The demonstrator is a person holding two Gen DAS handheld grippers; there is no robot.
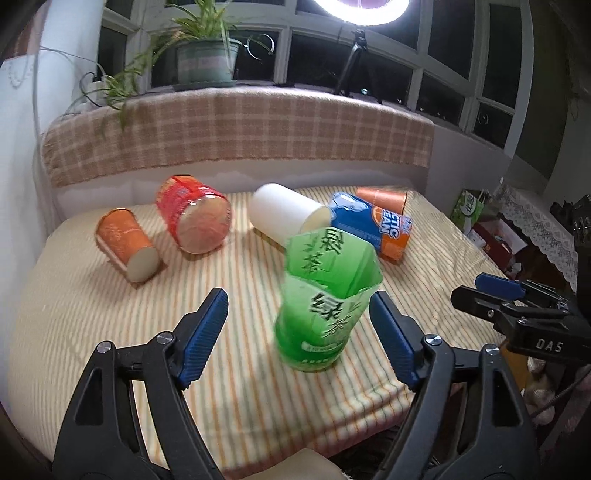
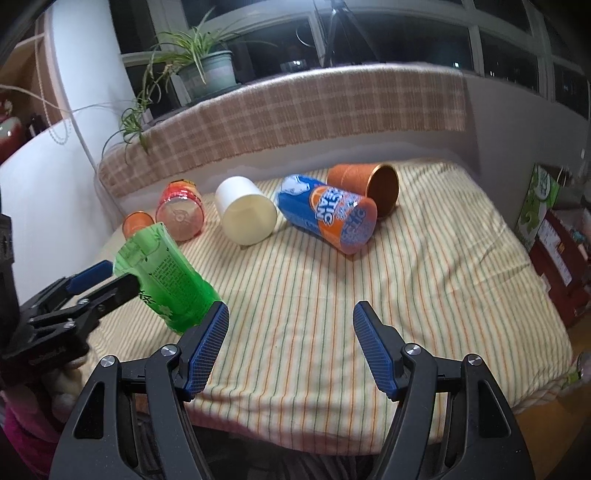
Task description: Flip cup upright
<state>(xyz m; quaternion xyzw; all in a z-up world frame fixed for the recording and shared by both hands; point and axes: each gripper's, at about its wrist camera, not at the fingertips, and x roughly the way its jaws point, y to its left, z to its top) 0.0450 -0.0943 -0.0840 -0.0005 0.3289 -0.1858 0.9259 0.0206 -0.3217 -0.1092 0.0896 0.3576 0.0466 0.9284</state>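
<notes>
The translucent green plastic cup with printed characters (image 1: 325, 302) stands tilted on the striped cloth of the worktop (image 1: 110, 332), at centre-right of the left wrist frame, open mouth up, long axis leaning away. It sits between the left tongs (image 1: 299, 325), spread apart and nearer. The right tongs (image 2: 290, 343) gape empty, off to its side. Thin, ribbed walls look crushable.

Green cup (image 1: 325, 302), white cup (image 1: 284, 214), blue-orange cup (image 2: 328, 214), striped yellow tablecloth (image 2: 443, 258), blue-padded jaws

Potted plant (image 1: 205, 55), ring light (image 1: 362, 7)
</notes>
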